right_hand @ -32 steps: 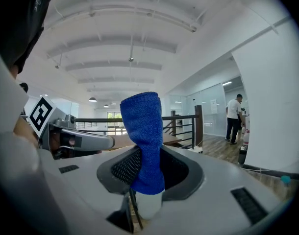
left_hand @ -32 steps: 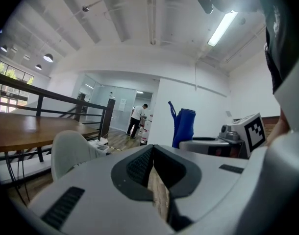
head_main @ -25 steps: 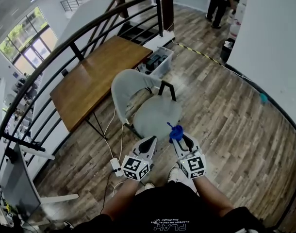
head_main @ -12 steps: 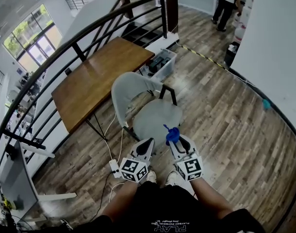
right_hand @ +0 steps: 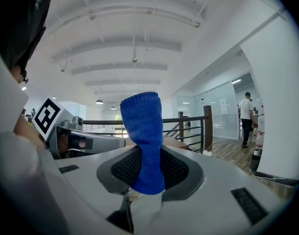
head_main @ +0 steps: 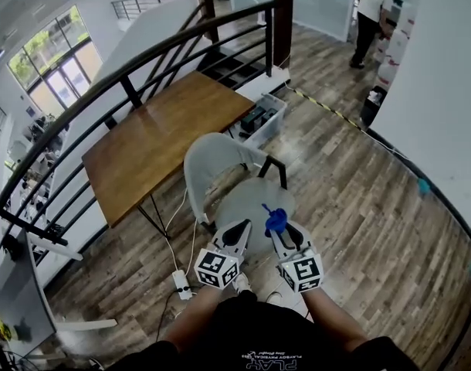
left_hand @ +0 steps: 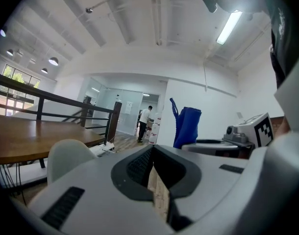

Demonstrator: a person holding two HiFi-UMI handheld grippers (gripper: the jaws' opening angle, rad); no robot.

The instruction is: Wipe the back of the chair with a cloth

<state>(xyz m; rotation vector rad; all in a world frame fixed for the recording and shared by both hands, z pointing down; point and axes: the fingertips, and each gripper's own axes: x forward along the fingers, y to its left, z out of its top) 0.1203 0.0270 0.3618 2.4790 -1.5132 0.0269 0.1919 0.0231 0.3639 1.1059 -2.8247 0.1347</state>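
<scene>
A light grey chair [head_main: 220,168] stands by the wooden table [head_main: 154,141], its curved back [head_main: 203,154] toward the table and its round seat [head_main: 255,199] toward me. My right gripper [head_main: 282,232] is shut on a blue cloth [head_main: 275,219] that sticks up from its jaws over the seat's near edge; in the right gripper view the cloth [right_hand: 144,141] stands upright between the jaws. My left gripper [head_main: 232,236] hangs beside it, shut with nothing in it, near the seat's front. The chair back [left_hand: 66,153] shows at the left gripper view's lower left.
A black railing [head_main: 127,76] curves behind the table. A plastic crate [head_main: 260,118] sits on the floor beyond the chair. A power strip [head_main: 180,283] and cables lie left of my feet. A person [head_main: 371,18] stands at the far right by a white wall [head_main: 444,91].
Both grippers have drifted slightly toward the chair seat and the view has shifted forward. The cloth stays gripped in the right gripper.
</scene>
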